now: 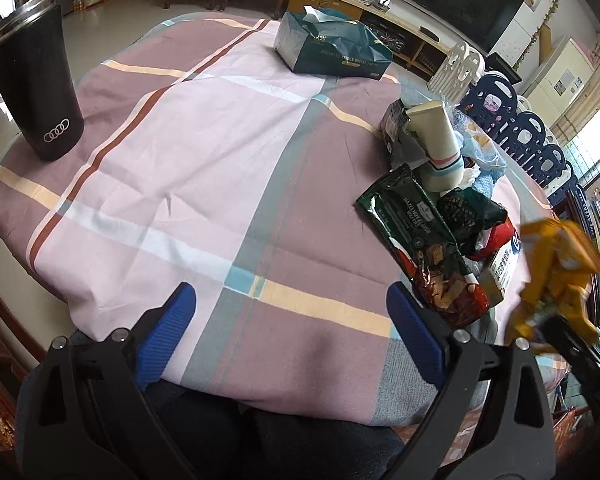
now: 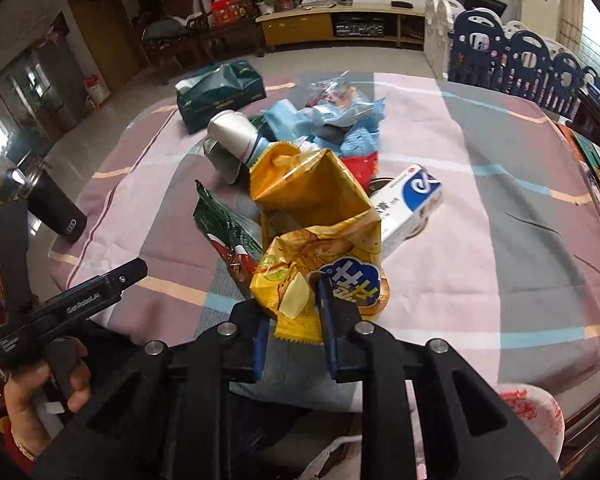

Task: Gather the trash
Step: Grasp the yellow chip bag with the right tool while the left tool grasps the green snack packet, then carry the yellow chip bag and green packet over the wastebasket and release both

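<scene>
R gripper (image 2: 296, 320) is clamped on the bottom edge of the yellow chip bag (image 2: 316, 216), long axis running up and away over the trash pile (image 2: 324, 128); L gripper (image 1: 290, 332), wide open w/ nothing between, sits further off.

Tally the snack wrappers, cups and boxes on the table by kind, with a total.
Snack wrappers: 2, yellow chip bag, green wafer wrapper
Cups: 2, black tumbler, paper cup
Boxes: 2, tissue box, white-and-blue carton
Total: 6
</scene>
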The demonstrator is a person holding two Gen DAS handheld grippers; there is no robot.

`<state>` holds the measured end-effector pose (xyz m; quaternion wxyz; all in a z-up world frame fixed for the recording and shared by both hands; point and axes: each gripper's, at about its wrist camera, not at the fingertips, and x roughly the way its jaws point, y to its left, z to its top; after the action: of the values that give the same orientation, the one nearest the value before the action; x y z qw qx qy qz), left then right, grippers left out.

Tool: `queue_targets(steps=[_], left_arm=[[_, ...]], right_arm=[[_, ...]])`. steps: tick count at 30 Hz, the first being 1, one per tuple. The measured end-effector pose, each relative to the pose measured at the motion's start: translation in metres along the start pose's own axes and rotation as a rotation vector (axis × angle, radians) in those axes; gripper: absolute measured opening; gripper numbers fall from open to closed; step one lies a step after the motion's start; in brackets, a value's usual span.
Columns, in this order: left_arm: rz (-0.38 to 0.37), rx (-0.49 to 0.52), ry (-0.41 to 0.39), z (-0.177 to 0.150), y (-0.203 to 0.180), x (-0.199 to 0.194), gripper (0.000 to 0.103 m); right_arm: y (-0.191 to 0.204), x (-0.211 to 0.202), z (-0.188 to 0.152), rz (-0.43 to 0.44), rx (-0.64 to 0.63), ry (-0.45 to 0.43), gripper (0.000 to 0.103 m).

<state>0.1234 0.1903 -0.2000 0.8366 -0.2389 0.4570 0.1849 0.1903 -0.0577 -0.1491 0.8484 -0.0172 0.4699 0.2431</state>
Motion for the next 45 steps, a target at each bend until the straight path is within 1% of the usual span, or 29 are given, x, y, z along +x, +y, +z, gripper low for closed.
queue_targets(steps=[3, 6, 7, 10, 12, 16, 20, 21, 22, 23, 24, 25, 27, 28, 30, 33, 35, 37, 40, 45], left_arm=[[0.012, 0.003, 0.001, 0.0, -0.001, 0.0, 0.096], [0.068, -0.005, -0.011, 0.002, -0.008, -0.003, 0.096], [0.067, -0.02, -0.015, 0.003, -0.012, -0.005, 0.096], [0.01, -0.062, -0.002, 0.006, -0.032, -0.001, 0.096], [-0.008, -0.058, 0.02, 0.01, -0.051, 0.007, 0.096], [-0.037, -0.003, 0.049, 0.014, -0.095, 0.03, 0.096], [-0.017, 0.11, 0.055, 0.008, -0.121, 0.052, 0.094], [-0.003, 0.131, 0.055, 0.007, -0.123, 0.056, 0.084], [0.002, 0.148, 0.062, 0.005, -0.124, 0.059, 0.069], [-0.004, 0.155, 0.073, 0.004, -0.124, 0.062, 0.062], [-0.007, 0.164, 0.059, 0.003, -0.125, 0.061, 0.058], [-0.021, 0.175, 0.045, 0.002, -0.125, 0.059, 0.042], [-0.02, 0.21, 0.039, -0.001, -0.129, 0.059, 0.028], [-0.019, 0.216, 0.023, -0.003, -0.13, 0.057, 0.024], [-0.035, 0.23, -0.023, -0.006, -0.132, 0.046, 0.021], [-0.035, 0.247, -0.076, -0.015, -0.133, 0.02, 0.018], [-0.028, 0.258, -0.08, -0.022, -0.132, -0.001, 0.018], [-0.014, 0.293, -0.088, -0.029, -0.134, -0.021, 0.018], [-0.003, 0.312, -0.104, -0.033, -0.126, -0.047, 0.018], [0.001, 0.346, -0.15, -0.039, -0.124, -0.08, 0.018]], right_arm=[[-0.025, -0.031, -0.013, -0.043, 0.078, -0.045, 0.023], [-0.05, -0.049, -0.029, -0.092, 0.125, -0.05, 0.024], [-0.057, -0.051, -0.033, -0.1, 0.141, -0.042, 0.024], [-0.077, -0.054, -0.05, -0.102, 0.202, -0.013, 0.024], [-0.085, -0.057, -0.059, -0.094, 0.232, -0.007, 0.024], [-0.088, -0.065, -0.064, -0.096, 0.233, -0.013, 0.024], [-0.089, -0.069, -0.066, -0.106, 0.211, -0.015, 0.024], [-0.089, -0.069, -0.066, -0.105, 0.207, -0.016, 0.024], [-0.088, -0.069, -0.066, -0.103, 0.203, -0.016, 0.024], [-0.087, -0.068, -0.066, -0.102, 0.199, -0.016, 0.024], [-0.086, -0.067, -0.066, -0.103, 0.194, -0.015, 0.024], [-0.084, -0.066, -0.066, -0.101, 0.189, -0.012, 0.024], [-0.08, -0.063, -0.065, -0.094, 0.184, -0.007, 0.024], [-0.077, -0.063, -0.065, -0.092, 0.18, -0.008, 0.024], [-0.072, -0.065, -0.064, -0.099, 0.163, -0.014, 0.024], [-0.067, -0.068, -0.063, -0.116, 0.144, -0.023, 0.024], [-0.068, -0.069, -0.063, -0.118, 0.148, -0.027, 0.024], [-0.067, -0.069, -0.063, -0.117, 0.156, -0.027, 0.024], [-0.063, -0.069, -0.064, -0.113, 0.161, -0.026, 0.024], [-0.053, -0.073, -0.064, -0.112, 0.137, -0.039, 0.024]])
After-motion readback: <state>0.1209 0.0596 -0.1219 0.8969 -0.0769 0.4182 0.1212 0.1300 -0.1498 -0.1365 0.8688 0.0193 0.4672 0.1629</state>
